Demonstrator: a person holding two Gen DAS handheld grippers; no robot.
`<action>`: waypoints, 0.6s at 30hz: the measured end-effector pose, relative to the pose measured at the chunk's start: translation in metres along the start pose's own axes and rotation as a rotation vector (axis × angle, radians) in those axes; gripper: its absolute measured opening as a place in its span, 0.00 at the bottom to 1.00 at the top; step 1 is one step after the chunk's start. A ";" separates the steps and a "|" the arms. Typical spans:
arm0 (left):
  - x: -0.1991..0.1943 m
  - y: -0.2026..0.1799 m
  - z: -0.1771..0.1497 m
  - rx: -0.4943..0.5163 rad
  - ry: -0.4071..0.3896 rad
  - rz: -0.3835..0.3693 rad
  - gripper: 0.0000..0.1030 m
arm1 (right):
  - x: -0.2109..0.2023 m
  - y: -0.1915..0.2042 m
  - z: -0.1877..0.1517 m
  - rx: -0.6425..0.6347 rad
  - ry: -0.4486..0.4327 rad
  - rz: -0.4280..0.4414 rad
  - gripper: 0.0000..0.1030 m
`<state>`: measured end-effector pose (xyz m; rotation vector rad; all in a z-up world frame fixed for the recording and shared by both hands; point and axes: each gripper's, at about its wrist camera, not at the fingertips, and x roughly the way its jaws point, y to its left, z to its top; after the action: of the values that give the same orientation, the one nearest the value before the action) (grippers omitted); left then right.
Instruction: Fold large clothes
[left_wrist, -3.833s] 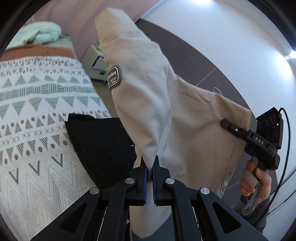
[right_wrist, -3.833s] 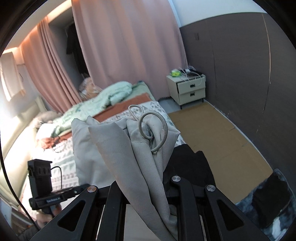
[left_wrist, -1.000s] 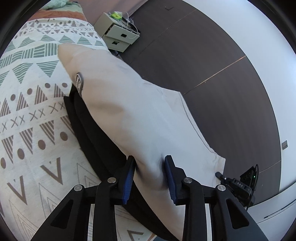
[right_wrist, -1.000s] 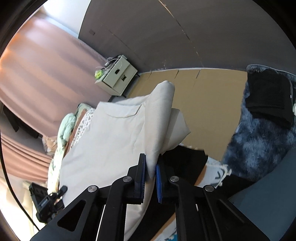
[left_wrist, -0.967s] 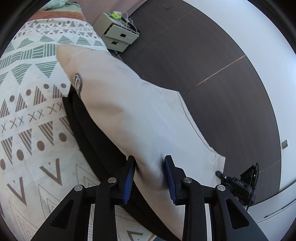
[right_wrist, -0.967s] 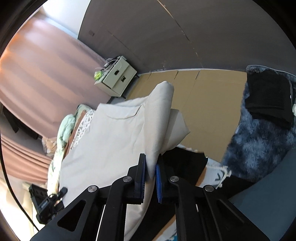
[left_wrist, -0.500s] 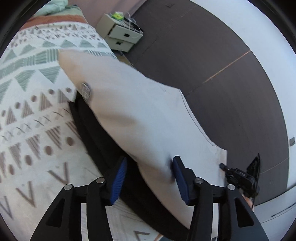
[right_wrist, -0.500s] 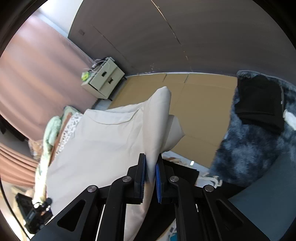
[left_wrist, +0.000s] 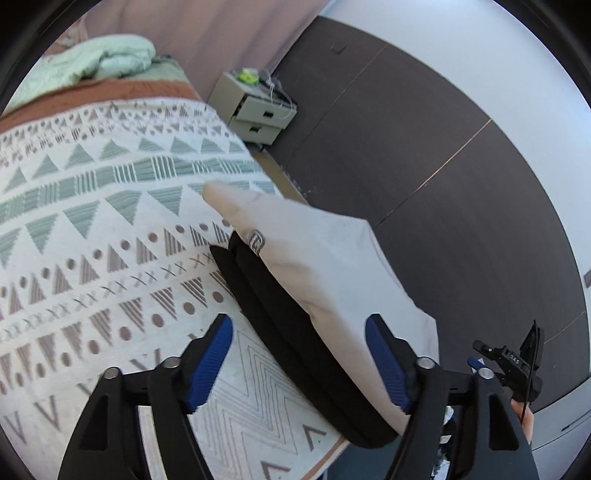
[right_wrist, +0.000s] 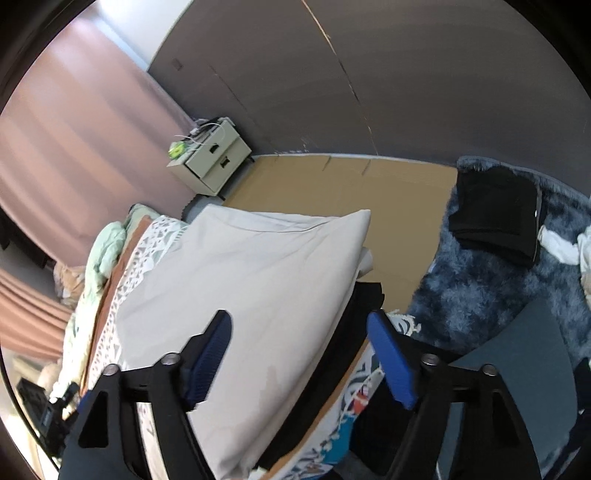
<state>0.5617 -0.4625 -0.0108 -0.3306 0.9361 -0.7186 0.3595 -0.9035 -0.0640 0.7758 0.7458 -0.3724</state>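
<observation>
A: What covers the bed (left_wrist: 110, 206)?

B: A white patterned blanket (left_wrist: 92, 258) with grey-green triangles and brown dots. Near its edge lies a folded black garment (left_wrist: 280, 325), and the beige garment (right_wrist: 240, 288) rests flat on top of it (a small patch shows at one corner).

A: And further up?

B: A rust-coloured band (left_wrist: 110, 92), then a crumpled mint quilt (left_wrist: 99, 59). Beyond that it blurs, perhaps pillows.

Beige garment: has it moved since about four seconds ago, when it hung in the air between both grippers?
Yes. The beige garment has come down and now lies folded on the black garment on the patterned bedspread.
</observation>
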 end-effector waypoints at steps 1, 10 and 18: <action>-0.010 0.000 0.000 0.008 -0.015 0.002 0.84 | -0.009 0.005 -0.004 -0.014 -0.007 0.000 0.82; -0.105 -0.023 -0.015 0.111 -0.140 0.046 0.98 | -0.079 0.045 -0.041 -0.100 -0.079 0.020 0.94; -0.185 -0.035 -0.034 0.165 -0.217 0.096 0.99 | -0.127 0.075 -0.074 -0.142 -0.141 0.014 0.96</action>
<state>0.4474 -0.3593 0.1033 -0.2123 0.6778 -0.6528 0.2790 -0.7938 0.0292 0.6138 0.6269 -0.3539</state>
